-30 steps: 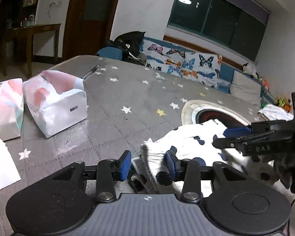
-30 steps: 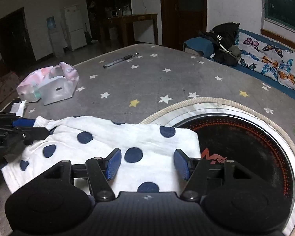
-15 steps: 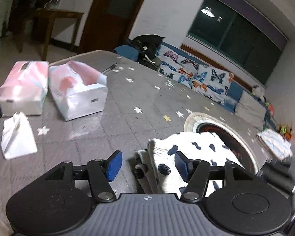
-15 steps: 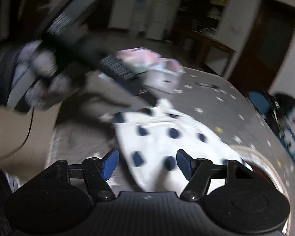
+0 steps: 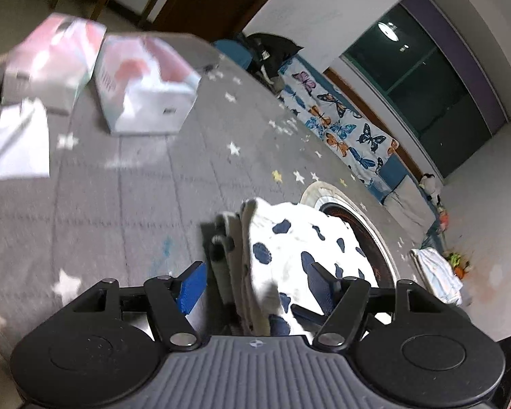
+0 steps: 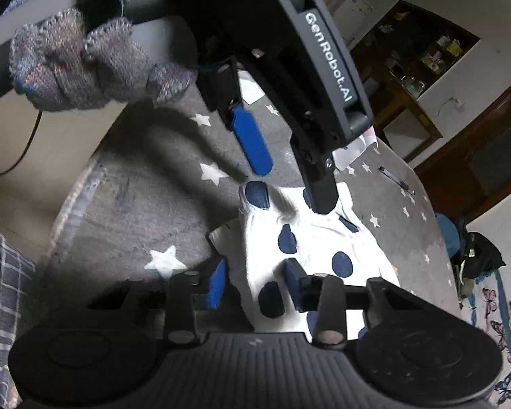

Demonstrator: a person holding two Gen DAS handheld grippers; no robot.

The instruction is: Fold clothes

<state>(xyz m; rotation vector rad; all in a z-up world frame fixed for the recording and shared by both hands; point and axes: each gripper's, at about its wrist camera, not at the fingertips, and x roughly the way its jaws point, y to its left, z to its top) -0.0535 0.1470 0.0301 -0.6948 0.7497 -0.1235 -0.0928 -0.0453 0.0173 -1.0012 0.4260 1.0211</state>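
A white garment with navy dots [image 5: 289, 238] lies folded in several layers on a grey star-patterned mat [image 5: 119, 211]. My left gripper [image 5: 259, 286] is open wide, one finger on either side of the stack's layered edge. In the right wrist view the left gripper [image 6: 286, 170] hovers over the far corner of the garment [image 6: 316, 238], held by a gloved hand [image 6: 85, 61]. My right gripper [image 6: 255, 284] has its fingers drawn in on the garment's near edge, with cloth filling the gap.
Two pink-and-white tissue packs [image 5: 146, 85] and a white paper [image 5: 20, 143] lie at the far left. A round rimmed dark disc [image 5: 368, 225] lies partly under the garment. A pen [image 6: 395, 179] lies on the mat, and plaid fabric [image 6: 3, 289] hangs at its near edge.
The left gripper let go of the garment's edge, opened wide and tilted up. The right gripper swung round beside the left and its fingers narrowed onto the cloth.
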